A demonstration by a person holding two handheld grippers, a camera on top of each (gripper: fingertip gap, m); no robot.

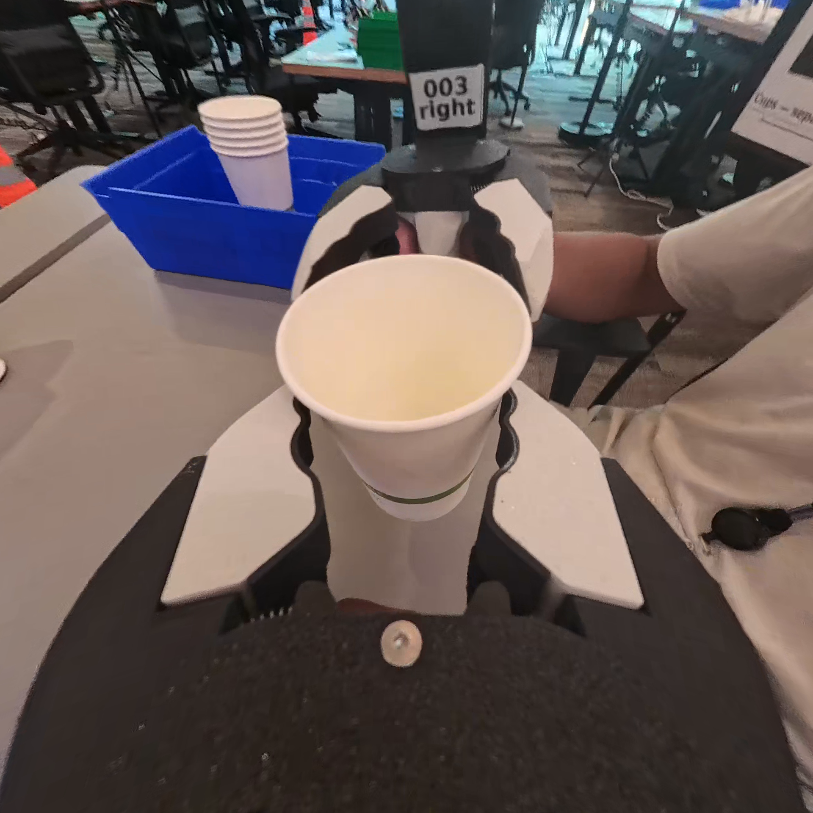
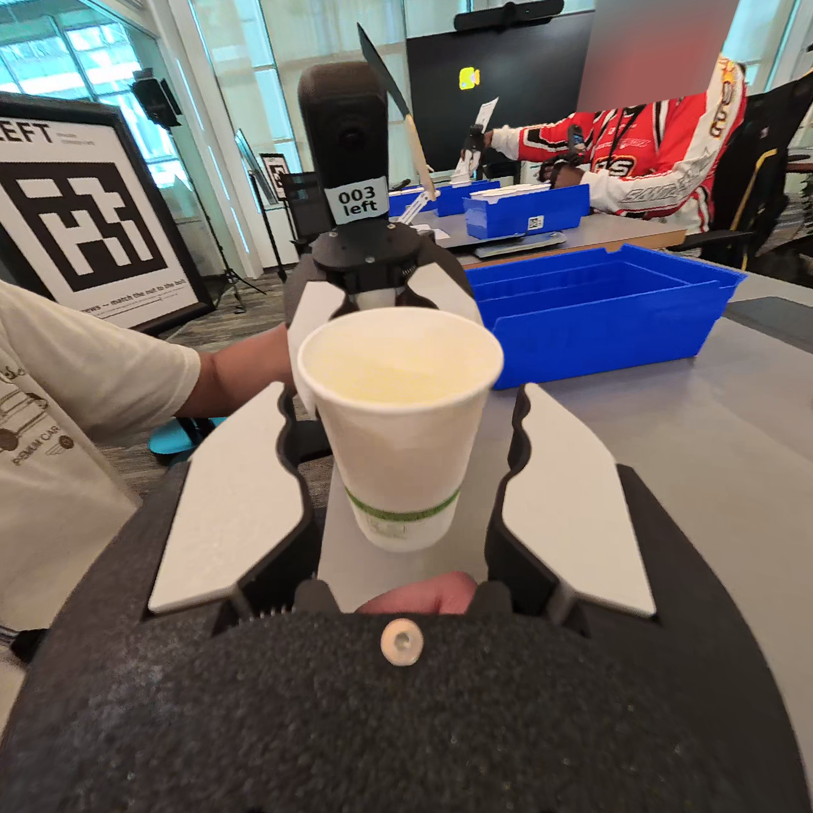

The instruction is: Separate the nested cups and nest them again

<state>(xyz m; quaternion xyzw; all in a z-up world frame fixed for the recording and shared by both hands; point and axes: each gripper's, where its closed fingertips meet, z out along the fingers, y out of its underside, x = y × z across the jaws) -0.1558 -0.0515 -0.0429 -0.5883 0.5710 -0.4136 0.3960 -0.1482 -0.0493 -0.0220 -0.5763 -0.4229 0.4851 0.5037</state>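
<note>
Table (image 1: 110, 396): grey top, carrying everything below.
Blue bin (image 1: 211, 237): far left on the table, open-topped; no marking shows on it in the left wrist view.
Stack of cups (image 1: 250, 145): white paper cups nested together, standing in the blue bin and leaning a little to the left.
Cup (image 1: 402, 352): single white paper cup, upright and mouth up, in the middle between the two tools. A green band with small print circles it near the base, too fine to read. Whether its base touches the table, I cannot tell.
Left gripper (image 1: 404, 396): both fingers pressed against the cup's sides just under the rim.
Right gripper (image 2: 402, 391): faces the left one from across the cup, fingers spread, with a gap on each side of the cup.
Tag (image 1: 446, 97): white sticker with black print on the right gripper's black stem; the left gripper's stem carries a similar one.
Arm (image 1: 607, 272): bare forearm from a pale sleeve, behind the right gripper.
Poster (image 1: 778, 101): white board with printed lines, at the far right edge.
</note>
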